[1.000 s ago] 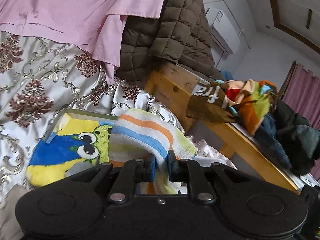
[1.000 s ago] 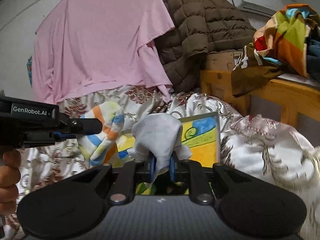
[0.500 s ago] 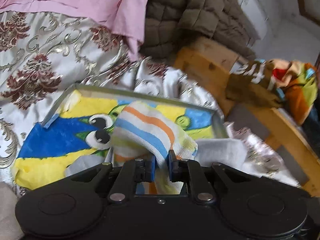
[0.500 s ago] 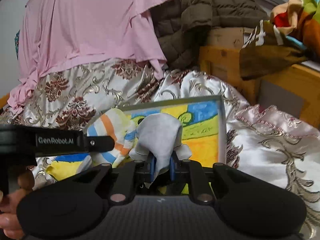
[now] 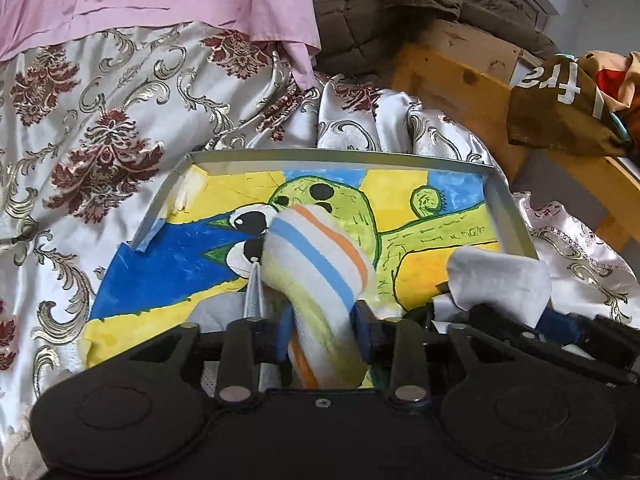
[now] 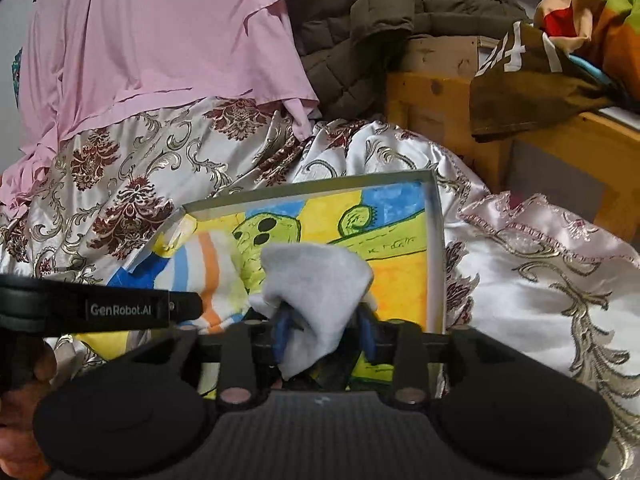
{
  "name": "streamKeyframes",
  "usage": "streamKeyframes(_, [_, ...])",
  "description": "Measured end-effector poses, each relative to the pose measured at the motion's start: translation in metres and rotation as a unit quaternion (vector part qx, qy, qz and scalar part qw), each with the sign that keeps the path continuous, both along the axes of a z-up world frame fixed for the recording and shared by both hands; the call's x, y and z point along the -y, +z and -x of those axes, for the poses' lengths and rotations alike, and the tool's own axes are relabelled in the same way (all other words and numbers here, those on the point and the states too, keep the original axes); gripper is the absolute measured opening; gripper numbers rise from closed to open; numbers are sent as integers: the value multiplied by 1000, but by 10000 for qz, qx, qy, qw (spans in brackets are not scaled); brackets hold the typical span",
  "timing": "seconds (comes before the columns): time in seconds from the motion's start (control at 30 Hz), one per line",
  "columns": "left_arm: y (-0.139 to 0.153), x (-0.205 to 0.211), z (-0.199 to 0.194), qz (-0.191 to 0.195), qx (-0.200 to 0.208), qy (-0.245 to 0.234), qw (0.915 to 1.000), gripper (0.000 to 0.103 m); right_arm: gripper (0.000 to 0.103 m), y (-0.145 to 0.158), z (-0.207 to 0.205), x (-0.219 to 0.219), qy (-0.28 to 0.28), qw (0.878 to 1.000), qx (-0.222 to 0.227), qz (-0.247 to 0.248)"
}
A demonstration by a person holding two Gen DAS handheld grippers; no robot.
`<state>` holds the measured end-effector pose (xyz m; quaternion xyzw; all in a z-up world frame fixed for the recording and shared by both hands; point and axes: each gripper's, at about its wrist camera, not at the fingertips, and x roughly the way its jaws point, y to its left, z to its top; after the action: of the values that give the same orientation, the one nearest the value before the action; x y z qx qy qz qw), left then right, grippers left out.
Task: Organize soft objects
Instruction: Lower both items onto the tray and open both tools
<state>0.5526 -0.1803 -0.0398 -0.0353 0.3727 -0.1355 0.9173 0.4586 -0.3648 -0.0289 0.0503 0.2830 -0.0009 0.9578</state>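
A shallow metal tray (image 5: 340, 155) with a bright cartoon drawing on its floor lies on the floral satin bedcover. My left gripper (image 5: 322, 332) hovers low over the tray's near side. Its jaws are opening, and a striped white, blue and orange cloth (image 5: 316, 256) bulges up between the parted pads. Just to its right my right gripper (image 6: 324, 332) is also over the tray. Its jaws are opening too, with a crumpled grey cloth (image 6: 316, 276) loose between the pads and a gap on the right side. The striped cloth (image 6: 208, 268) shows left of the grey one.
A pink sheet (image 6: 160, 40) and a brown quilted jacket (image 6: 400, 12) hang behind the tray. A wooden bed frame (image 5: 452, 84) with piled colourful clothes (image 6: 580, 12) stands to the right. A hand (image 6: 24, 400) grips the left tool. Satin bedcover (image 5: 100, 128) surrounds the tray.
Both grippers came down over the tray with their cloths. Their jaws, shut tight on the cloths before, have now parted and the cloths have spread between the pads.
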Motion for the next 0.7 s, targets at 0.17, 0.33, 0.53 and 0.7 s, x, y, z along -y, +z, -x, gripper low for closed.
streamKeyframes(0.17, [5,-6,6,136,42,99,9998,55,65,6,8,5,-72,9999,38,96])
streamKeyframes(0.33, [18,-12,22,97,263,177,9995,72,82,20,25,11,-200,9995,205,106])
streamKeyframes(0.53, [43,-21,56,67,819,155,9965,84,95,42,53,11,-223,9985,477,154])
streamKeyframes(0.7, [63,-34,95,185,1266,201,9916,95,103,71,88,5,-109,9958,890,206])
